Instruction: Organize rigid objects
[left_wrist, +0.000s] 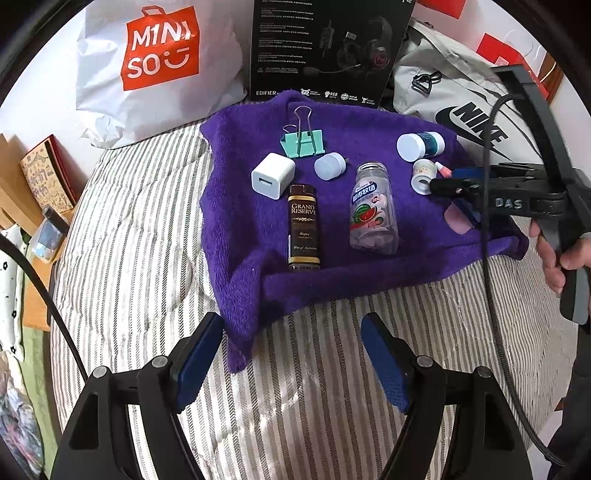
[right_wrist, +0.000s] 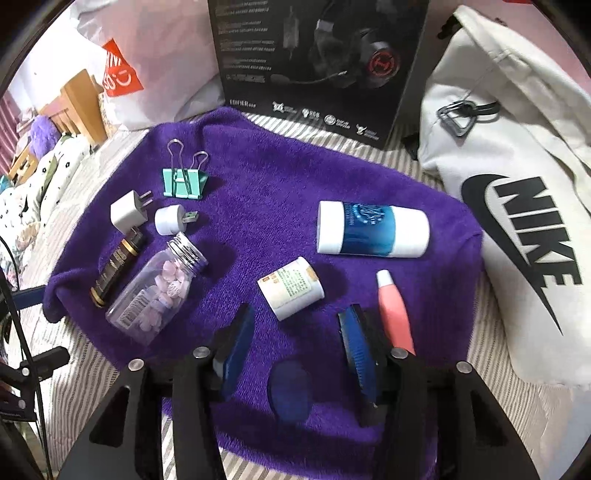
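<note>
Surroundings, 12 o'clock: white MINISO shopping bag (left_wrist: 147, 66), black headset box (right_wrist: 317, 62), pale Nike bag (right_wrist: 517, 206), all ranged along the far edge of the purple towel (right_wrist: 280, 192). The towel, a fleecy pile, lies on my striped bed cover (left_wrist: 147, 229).

Contents of towel, 8 items:
- teal binder clip (right_wrist: 184, 184), metal wire handles, 11 o'clock.
- white charger cube (right_wrist: 127, 216), prongs seen only in the right wrist view; the left shows its USB port.
- small round white USB light (right_wrist: 170, 219) just beside the cube.
- dark bottle (left_wrist: 303, 229), gold bands, label "Grand Reserve" readable only from the left wrist.
- clear plastic jar (right_wrist: 159, 288) with ribbed metal cap, lilac tablets inside, lying on its side beside the dark bottle.
- white-and-blue cylinder (right_wrist: 373, 230), lying flat, 1 o'clock.
- small white medicine bottle (right_wrist: 291, 288), on its side, centre.
- pink tapered tube (right_wrist: 393, 314) with white tip, touching or just beside my right claw's outer pad; I cannot tell which.

My right claw (right_wrist: 295, 343): wide open over the towel, nothing held, the medicine bottle just ahead of the pads. My left claw (left_wrist: 291, 365): wide open, empty, at the towel's near corner. The left view alone shows my hand (left_wrist: 557, 254) on the right handle.
</note>
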